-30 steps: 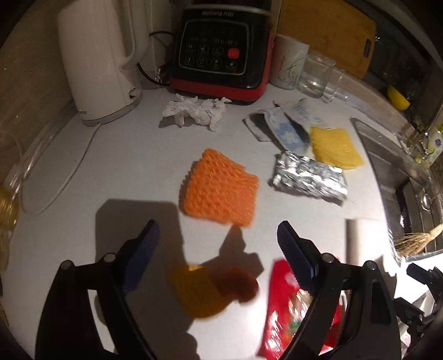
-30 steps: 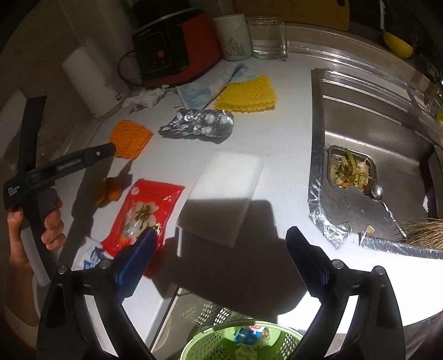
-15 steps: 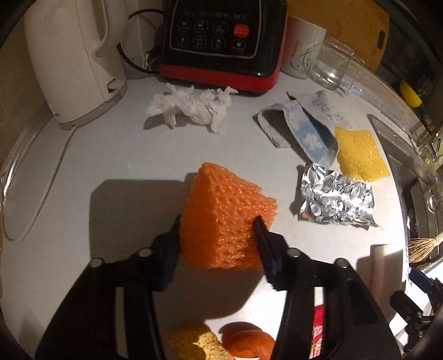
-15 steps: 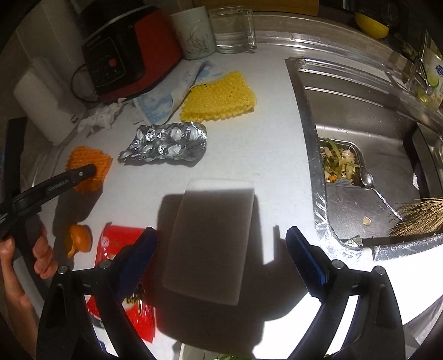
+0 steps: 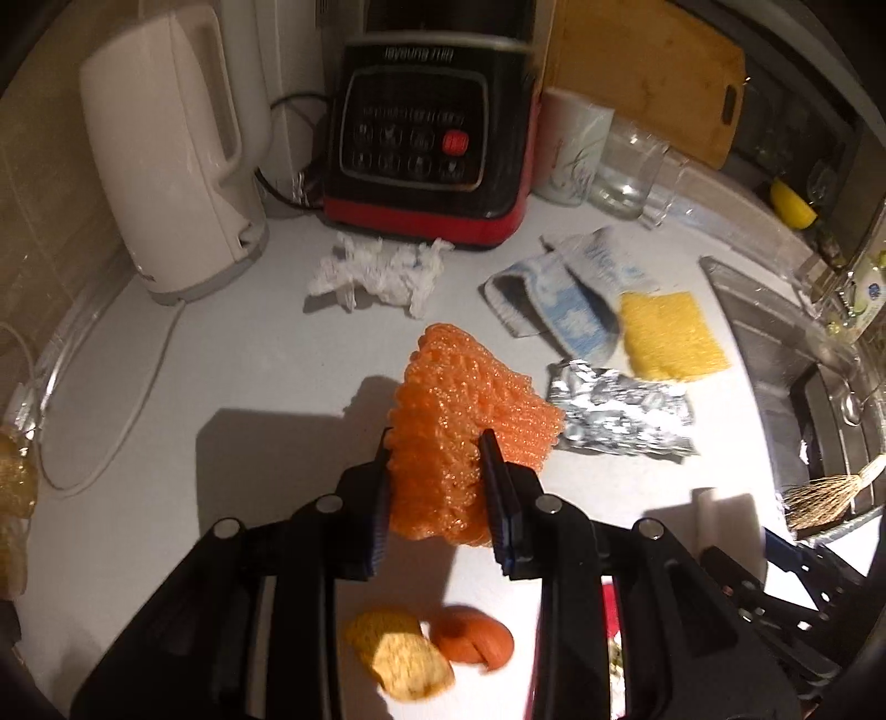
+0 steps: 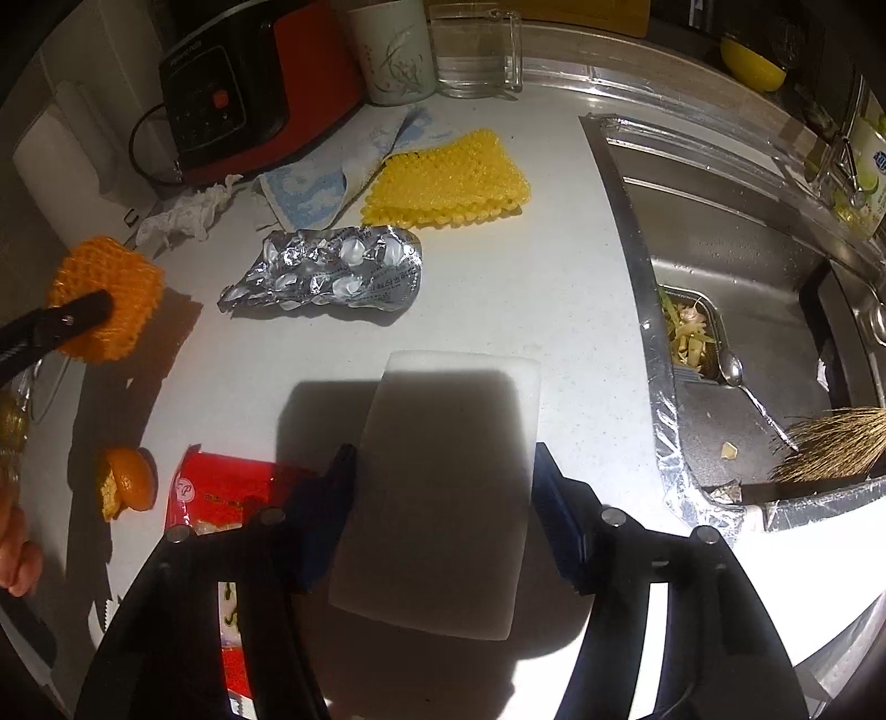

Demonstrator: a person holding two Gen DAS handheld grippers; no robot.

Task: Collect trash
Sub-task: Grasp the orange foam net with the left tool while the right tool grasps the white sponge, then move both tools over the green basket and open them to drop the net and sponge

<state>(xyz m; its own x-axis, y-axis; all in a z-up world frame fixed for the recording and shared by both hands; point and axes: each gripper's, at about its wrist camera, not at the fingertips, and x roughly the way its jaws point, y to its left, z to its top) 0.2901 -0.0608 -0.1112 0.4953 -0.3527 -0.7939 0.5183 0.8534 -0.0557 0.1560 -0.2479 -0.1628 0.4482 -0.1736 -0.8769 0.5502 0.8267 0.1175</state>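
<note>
My left gripper (image 5: pixel 436 443) has its jaws closing, pads pressed into an orange foam net (image 5: pixel 459 387), which hangs squeezed above the white counter (image 5: pixel 266 354). The right wrist view shows that net (image 6: pixel 111 277) at the far left. A white foam block (image 6: pixel 443 498) lies flat on the counter between the closing jaws of my right gripper (image 6: pixel 443 454), whose pads meet its long sides. Other trash lies around: a foil blister pack (image 6: pixel 326 271), a yellow foam net (image 6: pixel 448 177), a crumpled tissue (image 5: pixel 376 271), a red snack wrapper (image 6: pixel 221 493) and orange peel (image 5: pixel 426 648).
A white kettle (image 5: pixel 171 149), a black and red appliance (image 5: pixel 432 144), a mug (image 6: pixel 393 50) and a glass (image 6: pixel 476 50) line the back. A blue-white wrapper (image 5: pixel 559 299) lies near them. The steel sink (image 6: pixel 747 277) with scraps, a spoon and a brush is to the right.
My left gripper moved forward over the orange foam net, shut on it and raised it off the counter. My right gripper came down over the white block and its jaws narrowed onto it.
</note>
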